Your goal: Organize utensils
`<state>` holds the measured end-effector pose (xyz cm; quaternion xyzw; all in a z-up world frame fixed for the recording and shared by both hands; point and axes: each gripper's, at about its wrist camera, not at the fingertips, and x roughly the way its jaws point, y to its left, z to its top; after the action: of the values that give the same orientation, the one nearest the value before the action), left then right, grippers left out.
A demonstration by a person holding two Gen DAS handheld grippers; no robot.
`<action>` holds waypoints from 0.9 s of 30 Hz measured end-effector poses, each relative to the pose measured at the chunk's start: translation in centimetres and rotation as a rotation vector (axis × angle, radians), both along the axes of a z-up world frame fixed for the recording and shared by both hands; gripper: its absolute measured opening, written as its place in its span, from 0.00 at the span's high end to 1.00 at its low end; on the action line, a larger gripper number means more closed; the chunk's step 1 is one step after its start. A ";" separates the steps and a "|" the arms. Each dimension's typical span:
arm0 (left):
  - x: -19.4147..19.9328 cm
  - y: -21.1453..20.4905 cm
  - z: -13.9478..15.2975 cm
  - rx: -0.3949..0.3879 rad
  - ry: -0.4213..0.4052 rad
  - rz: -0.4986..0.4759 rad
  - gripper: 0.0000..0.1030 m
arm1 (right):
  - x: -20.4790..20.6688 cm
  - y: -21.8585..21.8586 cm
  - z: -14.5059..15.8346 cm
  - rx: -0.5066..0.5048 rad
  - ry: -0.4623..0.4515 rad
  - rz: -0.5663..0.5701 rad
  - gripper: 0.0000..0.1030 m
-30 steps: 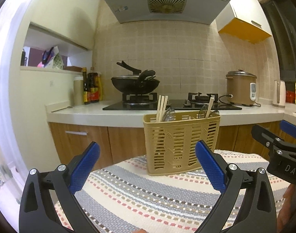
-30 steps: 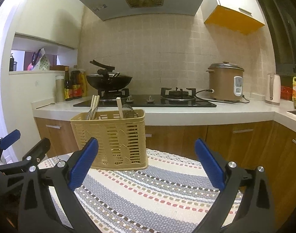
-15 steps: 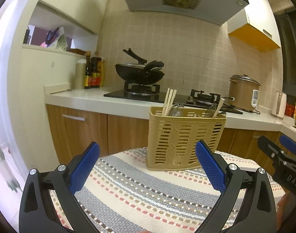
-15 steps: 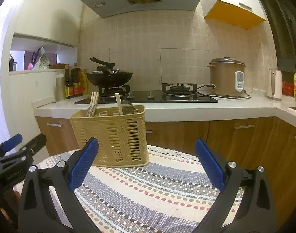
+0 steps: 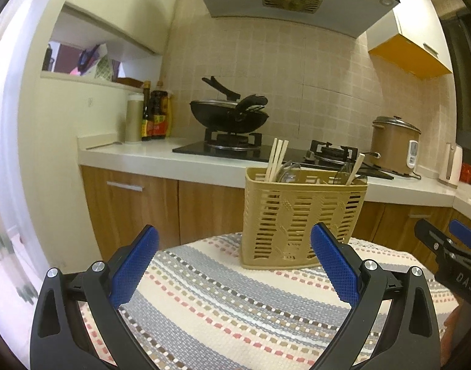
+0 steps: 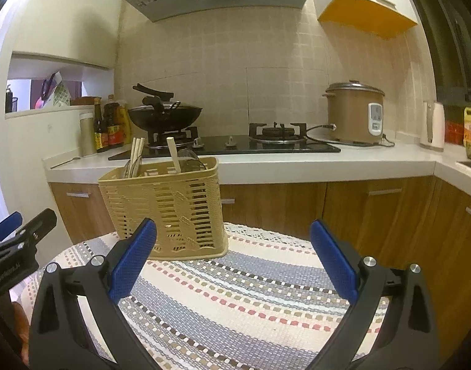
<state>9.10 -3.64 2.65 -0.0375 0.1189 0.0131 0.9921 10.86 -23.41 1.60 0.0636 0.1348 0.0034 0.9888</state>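
- At lower centre of the left wrist view: left gripper (image 5: 234, 265), jaws spread wide, nothing between the blue pads (image 5: 133, 266).
- At lower centre of the right wrist view: right gripper (image 6: 234, 260), likewise spread and empty; also seen at the right edge of the left view.
- Beneath both: striped cloth (image 5: 235, 302) over a table, woven, probably apt to slide or bunch if dragged on.
- Just beyond the pads, middle of each frame: basket (image 5: 302, 219), tan slotted plastic, upright on the cloth, clear of both grippers.
- Inside the basket, sticking above the rim: chopsticks (image 5: 277, 158) at its left end, a lone pale stick (image 5: 355, 165) at its right end, and shiny spoon-like pieces (image 6: 189, 158) too unclear to name.
- Handling, as a judgement: chopsticks light, stiff, thin and smooth, liable to swivel or slip; best pinched across the exposed upper shaft, just above the rim.
- Basket likely light and tippy; a steadying grip on its rim with the other gripper advisable while pulling anything out.
- Farther back, upper half of frame: counter (image 6: 297, 165), wok (image 5: 229, 117) on the hob, rice cooker (image 6: 354, 112) at right.
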 end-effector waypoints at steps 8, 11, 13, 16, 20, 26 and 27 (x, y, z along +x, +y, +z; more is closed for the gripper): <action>0.2 -0.7 -0.1 0.021 0.013 -0.030 0.07 | 0.0 -0.1 0.0 0.003 0.007 -0.024 0.08; 0.1 -0.9 -0.1 0.032 0.009 -0.030 0.07 | -0.1 0.0 0.0 -0.003 0.004 -0.022 0.08; 0.0 -1.1 -0.2 0.041 0.005 -0.028 0.07 | -0.1 0.2 0.0 -0.009 0.004 -0.023 0.08; 0.0 -1.5 -0.3 0.060 0.006 -0.042 0.07 | -0.2 0.4 0.0 -0.019 0.000 -0.023 0.08; -0.2 -2.2 -0.3 0.095 -0.002 -0.041 0.07 | -0.2 0.5 0.0 -0.023 0.000 -0.021 0.08; 0.0 -2.3 -0.4 0.101 0.008 -0.057 0.07 | -0.1 0.4 0.0 -0.020 0.006 -0.024 0.08; 0.0 -2.3 -0.4 0.101 0.009 -0.057 0.07 | 0.0 0.4 0.0 -0.022 0.008 -0.024 0.08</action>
<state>9.10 -5.93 2.28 0.0160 0.1234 -0.0091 0.9922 10.83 -23.00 1.58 0.0542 0.1379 -0.0102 0.9889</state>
